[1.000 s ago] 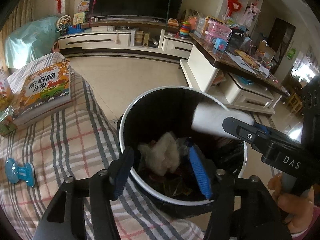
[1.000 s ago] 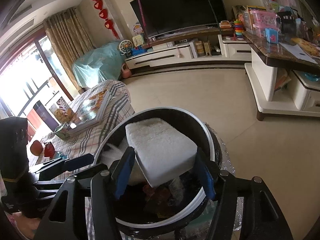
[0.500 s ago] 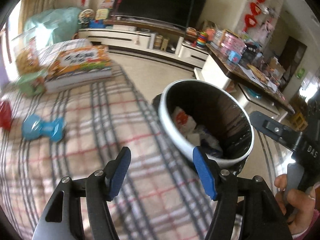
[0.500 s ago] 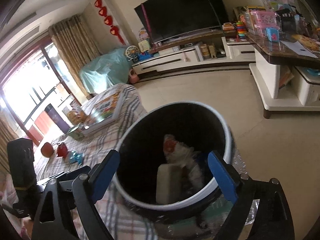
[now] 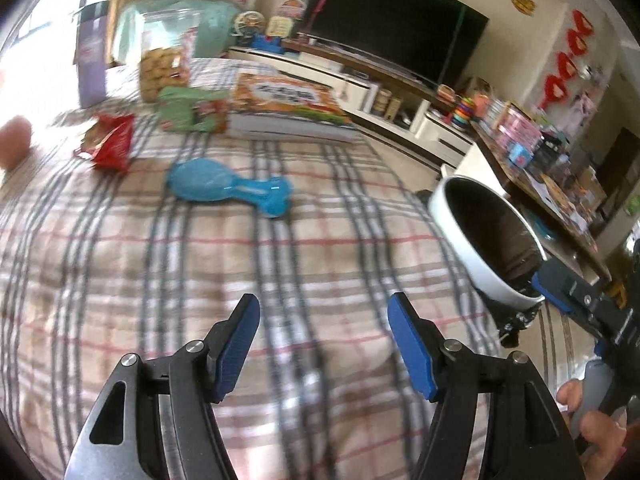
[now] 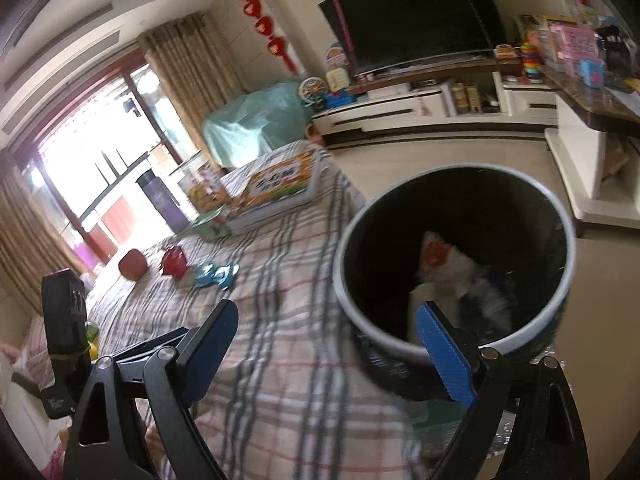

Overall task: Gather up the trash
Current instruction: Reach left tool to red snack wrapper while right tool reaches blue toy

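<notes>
While both tools gape empty | left tool [image 5: 322, 342] over plaid table [image 5: 120, 272], jaws just widened | right tool [image 6: 326, 346] just opened beside trash bin [image 6: 556, 208] | red wrapper [image 5: 108, 142] on table

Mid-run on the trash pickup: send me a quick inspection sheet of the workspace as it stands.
Surface: plaid cloth, bare beneath both grippers.
Job's things: trash bin beside the cloth, white scraps inside; red wrapper on the cloth.
Clutter: blue toy, book, green packet, snack jar.
Grippers: left gripper open, empty; right gripper open, empty.
Cables: nothing seen.
Surroundings: television, low cabinet.
</notes>
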The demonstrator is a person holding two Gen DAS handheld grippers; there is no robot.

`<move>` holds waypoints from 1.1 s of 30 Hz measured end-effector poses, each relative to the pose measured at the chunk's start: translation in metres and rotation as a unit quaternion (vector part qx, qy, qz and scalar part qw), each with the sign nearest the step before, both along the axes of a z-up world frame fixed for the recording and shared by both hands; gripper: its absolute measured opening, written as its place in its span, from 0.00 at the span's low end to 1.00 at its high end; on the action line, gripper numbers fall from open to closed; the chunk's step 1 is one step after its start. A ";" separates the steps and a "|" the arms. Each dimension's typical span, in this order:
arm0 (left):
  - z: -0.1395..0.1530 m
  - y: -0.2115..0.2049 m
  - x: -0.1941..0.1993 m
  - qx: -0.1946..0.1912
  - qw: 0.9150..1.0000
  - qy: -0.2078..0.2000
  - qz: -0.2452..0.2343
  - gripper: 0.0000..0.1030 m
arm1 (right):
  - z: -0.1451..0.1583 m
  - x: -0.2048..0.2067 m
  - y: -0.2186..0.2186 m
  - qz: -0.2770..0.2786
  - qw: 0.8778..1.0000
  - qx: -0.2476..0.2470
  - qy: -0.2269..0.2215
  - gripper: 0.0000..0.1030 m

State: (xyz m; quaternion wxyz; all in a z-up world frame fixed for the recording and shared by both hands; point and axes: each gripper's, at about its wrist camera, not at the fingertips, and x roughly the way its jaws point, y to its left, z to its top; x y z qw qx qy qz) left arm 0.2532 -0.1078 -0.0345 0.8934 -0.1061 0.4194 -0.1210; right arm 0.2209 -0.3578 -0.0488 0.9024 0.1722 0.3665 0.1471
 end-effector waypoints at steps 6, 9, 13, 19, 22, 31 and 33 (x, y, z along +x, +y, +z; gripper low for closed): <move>0.003 0.023 -0.016 -0.002 1.000 0.003 0.023 0.66 | -0.004 0.001 0.027 0.029 1.000 0.001 0.004 0.89; 0.003 0.034 -0.021 -0.002 0.999 0.005 0.037 0.72 | -0.007 0.004 0.039 0.045 0.999 -0.002 0.008 0.89; 0.004 0.048 -0.023 -0.002 0.999 0.012 0.051 0.73 | -0.008 0.008 0.054 0.065 0.998 -0.009 0.007 0.89; 0.005 0.072 -0.019 0.000 0.997 0.013 0.072 0.73 | -0.010 0.016 0.079 0.098 0.995 -0.023 0.004 0.89; 0.007 0.084 -0.016 0.002 0.997 0.013 0.083 0.73 | -0.011 0.022 0.093 0.115 0.993 -0.032 0.002 0.89; 0.003 0.115 0.006 0.011 0.994 0.016 0.108 0.73 | -0.017 0.046 0.129 0.160 0.985 -0.063 0.004 0.89; 0.003 0.121 0.014 0.013 0.993 0.018 0.113 0.73 | -0.018 0.053 0.136 0.169 0.983 -0.072 0.002 0.89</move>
